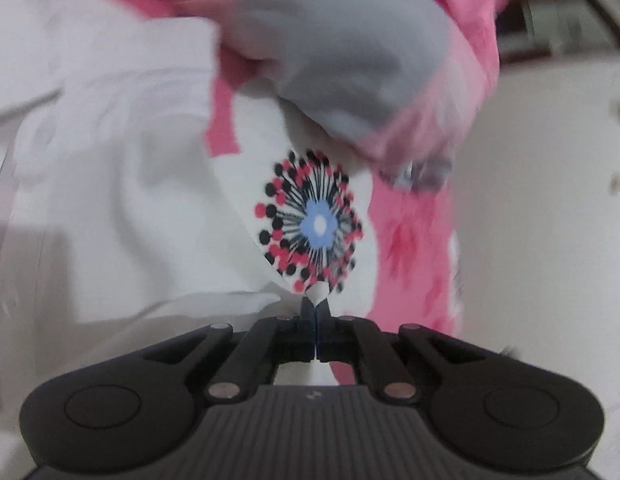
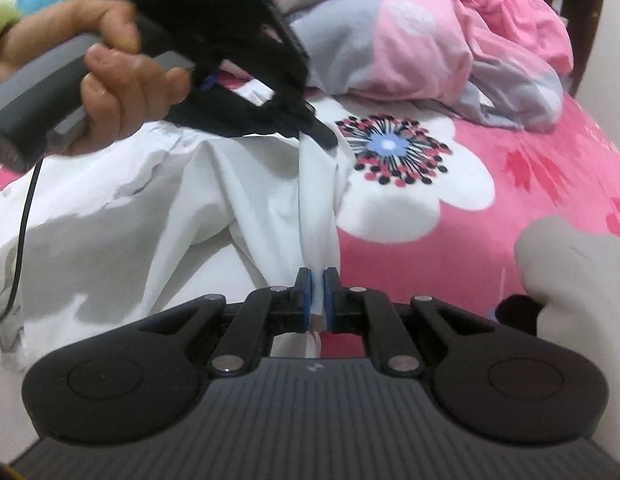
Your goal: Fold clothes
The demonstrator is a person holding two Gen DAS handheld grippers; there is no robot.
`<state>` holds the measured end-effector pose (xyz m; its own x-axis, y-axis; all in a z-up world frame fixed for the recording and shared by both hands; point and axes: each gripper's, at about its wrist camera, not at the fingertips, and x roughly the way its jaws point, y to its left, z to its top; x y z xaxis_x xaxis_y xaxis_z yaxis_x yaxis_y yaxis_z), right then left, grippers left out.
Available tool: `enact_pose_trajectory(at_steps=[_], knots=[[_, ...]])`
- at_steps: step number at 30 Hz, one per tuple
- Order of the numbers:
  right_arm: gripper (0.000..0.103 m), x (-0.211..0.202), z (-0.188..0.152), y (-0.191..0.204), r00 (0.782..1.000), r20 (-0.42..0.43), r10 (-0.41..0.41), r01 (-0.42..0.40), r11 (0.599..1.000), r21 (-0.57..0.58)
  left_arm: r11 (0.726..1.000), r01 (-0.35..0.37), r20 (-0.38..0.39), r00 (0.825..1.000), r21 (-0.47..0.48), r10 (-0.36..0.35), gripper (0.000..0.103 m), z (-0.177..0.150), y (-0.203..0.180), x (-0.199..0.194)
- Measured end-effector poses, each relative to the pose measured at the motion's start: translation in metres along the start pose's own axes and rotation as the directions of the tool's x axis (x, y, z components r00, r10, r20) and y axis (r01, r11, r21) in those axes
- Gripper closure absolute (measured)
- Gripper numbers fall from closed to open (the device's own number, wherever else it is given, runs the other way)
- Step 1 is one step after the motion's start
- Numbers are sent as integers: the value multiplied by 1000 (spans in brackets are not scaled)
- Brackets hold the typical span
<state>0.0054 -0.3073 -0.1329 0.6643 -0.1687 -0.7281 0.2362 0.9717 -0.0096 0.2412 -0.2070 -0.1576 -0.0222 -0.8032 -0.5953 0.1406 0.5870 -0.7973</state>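
Note:
A white garment point(image 2: 238, 200) lies crumpled on a pink flowered bedsheet point(image 2: 510, 208). My right gripper point(image 2: 319, 280) is shut on a bunched fold of it, and the cloth runs up from the blue pads in a taut ridge. At the far end of that ridge, my left gripper point(image 2: 325, 135), held by a hand point(image 2: 122, 92), points down onto the garment's edge. In the left wrist view the left gripper point(image 1: 316, 306) is shut, with a small tip of white cloth pinched at its fingertips. The rest of the garment point(image 1: 110, 200) spreads to the left.
A rumpled pink and grey duvet point(image 2: 450, 40) is heaped at the back of the bed. A large flower print point(image 2: 390, 148) marks the sheet beside the garment. A black cable point(image 2: 26, 220) hangs at the left. A pale rounded shape point(image 2: 570, 264) sits at the right.

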Motion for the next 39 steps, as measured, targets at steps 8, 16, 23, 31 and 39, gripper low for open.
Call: enact_pose_trajectory(at_steps=[8,16,23,31,39], knots=[[93,-22,14,-19,989,60,132,-139,981,135,998,66,65,996,-6,-66,102,-11,6,-30],[51,8,32,-48,970,45,238,-236,887,397,995,81,42,996,54,-84,102,-14,0,-37],[99,34,42,-22,971,26,236,-232,922,309,972,-177,39,984,156,173,73,-12,-10,-63],[99,21,47,37,986,49,157,-153,985,-74,761,-325,82,937,562,340,53,-24,-83,-48],[99,11,42,55,989,84,121,-100,971,-218,498,-429,92,819,753,566,97,-35,-91,13]])
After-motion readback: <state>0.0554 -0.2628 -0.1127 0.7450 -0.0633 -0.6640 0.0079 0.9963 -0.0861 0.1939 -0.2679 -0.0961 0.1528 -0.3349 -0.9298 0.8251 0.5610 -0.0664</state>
